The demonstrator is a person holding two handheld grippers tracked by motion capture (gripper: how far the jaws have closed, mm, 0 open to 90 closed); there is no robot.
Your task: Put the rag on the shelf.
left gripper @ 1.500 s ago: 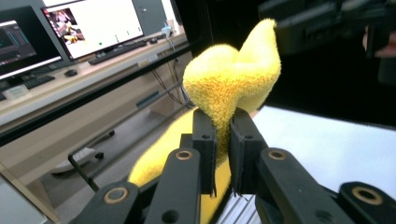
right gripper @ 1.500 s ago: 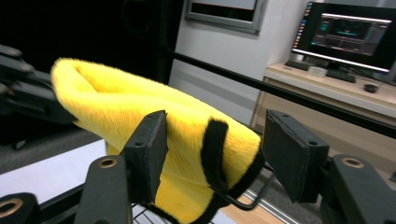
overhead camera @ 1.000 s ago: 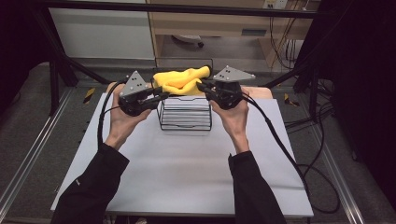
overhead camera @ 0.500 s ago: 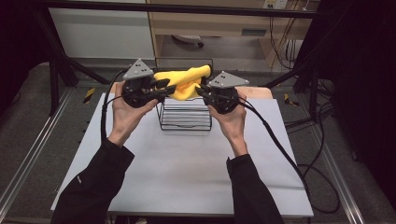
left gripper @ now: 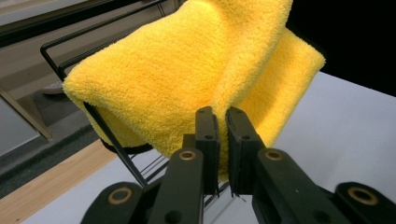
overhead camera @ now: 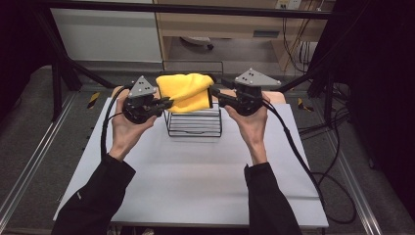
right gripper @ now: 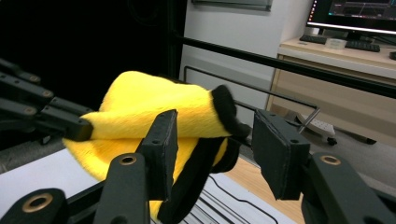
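Now the yellow cloth [overhead camera: 187,91] lies draped over the top of the black wire rack [overhead camera: 194,123] on the table [overhead camera: 195,181], the left gripper [overhead camera: 165,102] pinching its edge shut while the right gripper [overhead camera: 214,93] has just been opening, its jaws parted with the cloth's black-trimmed end (apparently let go) between them, so only the left's release seems left; the rack's inside stays hidden.

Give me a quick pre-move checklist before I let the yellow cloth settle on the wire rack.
1. Left gripper clamped on yellow cloth: ok; its jaws have just closed on an edge.
2. Right gripper released: ok; its jaws have just opened, pads apart, cloth's black-trimmed end between them.
3. Cloth draped over wire rack: ok, it lies across the top.
4. Rack standing on white table: ok.
5. Cloth evenly spread: cannot tell.
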